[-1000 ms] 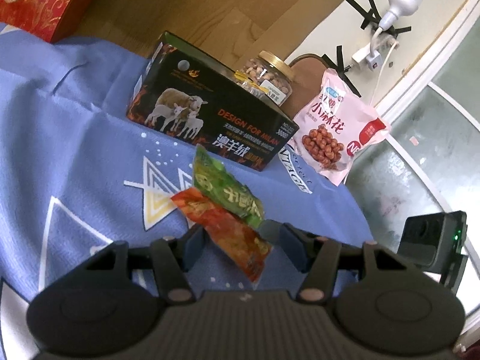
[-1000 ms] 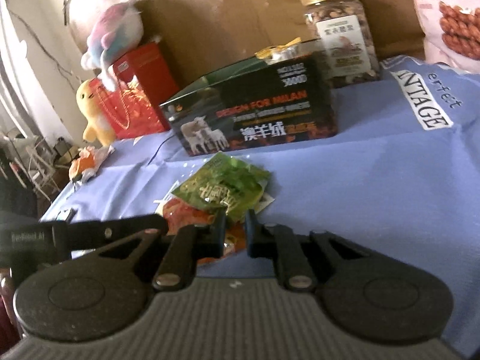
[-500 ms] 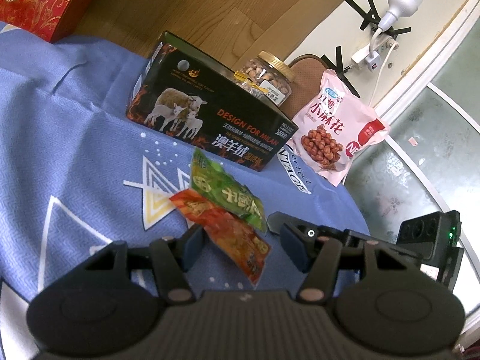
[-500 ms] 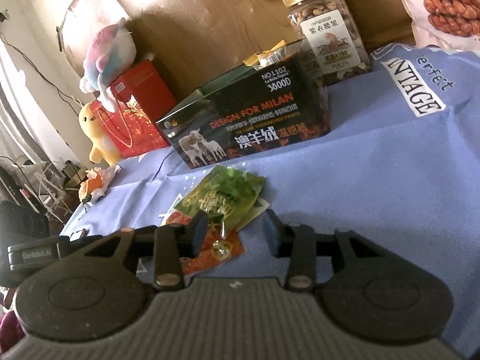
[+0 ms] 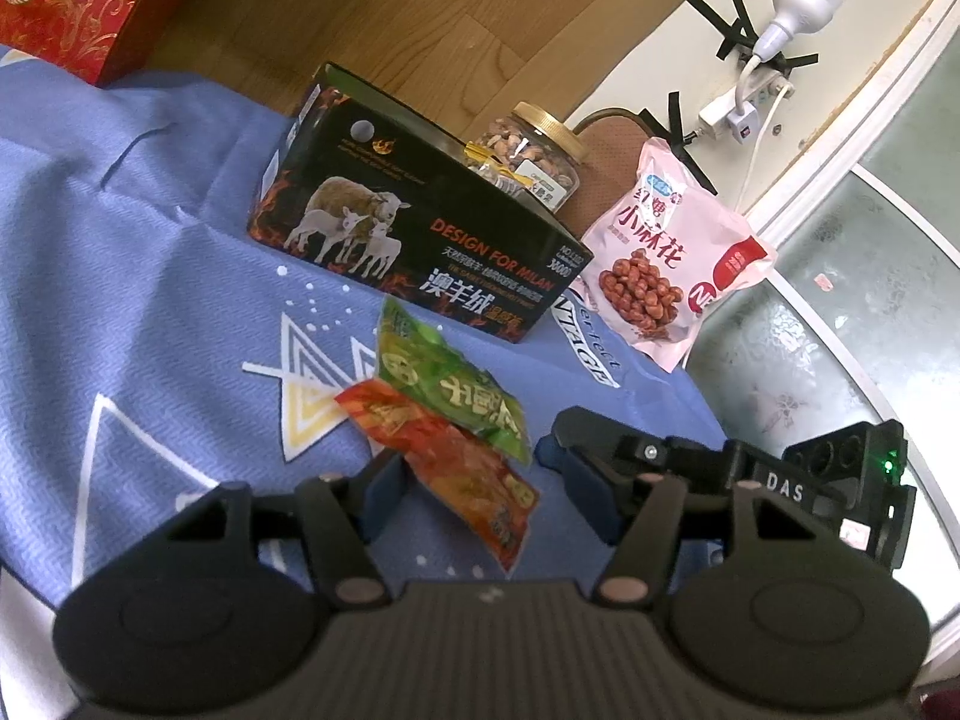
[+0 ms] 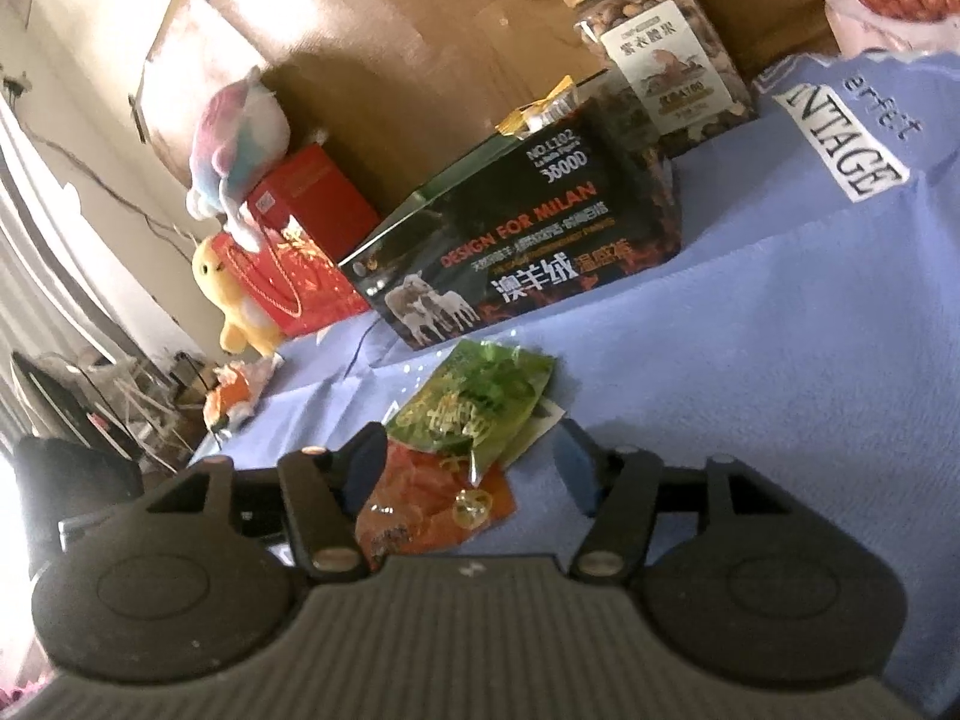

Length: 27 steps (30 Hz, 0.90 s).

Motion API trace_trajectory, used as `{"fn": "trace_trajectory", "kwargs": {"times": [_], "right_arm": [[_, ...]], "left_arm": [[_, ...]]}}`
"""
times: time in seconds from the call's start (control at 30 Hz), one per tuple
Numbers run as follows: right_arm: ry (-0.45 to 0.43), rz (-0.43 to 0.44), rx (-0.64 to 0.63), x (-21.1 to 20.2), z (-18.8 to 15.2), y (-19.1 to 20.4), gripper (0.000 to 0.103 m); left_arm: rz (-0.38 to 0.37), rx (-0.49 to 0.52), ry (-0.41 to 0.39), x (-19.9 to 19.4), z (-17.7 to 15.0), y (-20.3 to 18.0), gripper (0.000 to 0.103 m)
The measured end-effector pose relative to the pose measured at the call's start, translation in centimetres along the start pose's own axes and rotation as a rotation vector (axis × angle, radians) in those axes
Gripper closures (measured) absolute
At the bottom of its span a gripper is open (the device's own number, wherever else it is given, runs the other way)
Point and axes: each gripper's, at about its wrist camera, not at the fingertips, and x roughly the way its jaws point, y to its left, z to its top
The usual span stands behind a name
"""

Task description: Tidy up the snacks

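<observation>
Item — two snack packets, green packet (image 5: 447, 381) lapped over orange packet (image 5: 456, 471), lying loose on the blue cloth (image 5: 150, 276) just in front of the black sheep-print box (image 5: 420, 240).

Left gripper (image 5: 489, 495): jaws spread, orange packet's end between them, no pad seen pressing it.

Right gripper (image 6: 471, 468): jaws have just been opening, now spread wide astride both packets, gripping neither.

Risk, as judged: both grippers crowd the same overlapped pair — a close could pinch two packets at once, or slide off slick film; the soft cloth may bunch into the jaws.

Surface: the cloth is wrinkled and printed. Nut jar (image 5: 531, 150) and pink bag (image 5: 666, 267) stand past the box's far corner.

Room: wooden panel, red gift bag (image 6: 282, 252), plush toys, taped wall socket.
</observation>
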Motion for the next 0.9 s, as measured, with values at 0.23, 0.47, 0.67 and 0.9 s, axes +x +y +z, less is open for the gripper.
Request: {"fn": "trace_trajectory", "kwargs": {"times": [0.23,0.47,0.67,0.9], "right_arm": [[-0.009,0.009,-0.014,0.1,-0.1,0.2,0.035],[0.023,-0.007,-0.042,1.0,0.6,0.6,0.033],[0.093,-0.04,-0.092,3.3,0.8,1.4,0.086],[0.069,-0.061,-0.17,2.7,0.1,2.4,0.092]], "left_arm": [[0.0,0.0,0.0,0.0,0.0,-0.1,0.042],[-0.004,-0.002,-0.001,-0.1,0.0,-0.1,0.042],[-0.004,-0.002,0.0,0.0,0.0,0.0,0.042],[-0.004,-0.002,0.0,-0.1,0.0,0.0,0.042]]}}
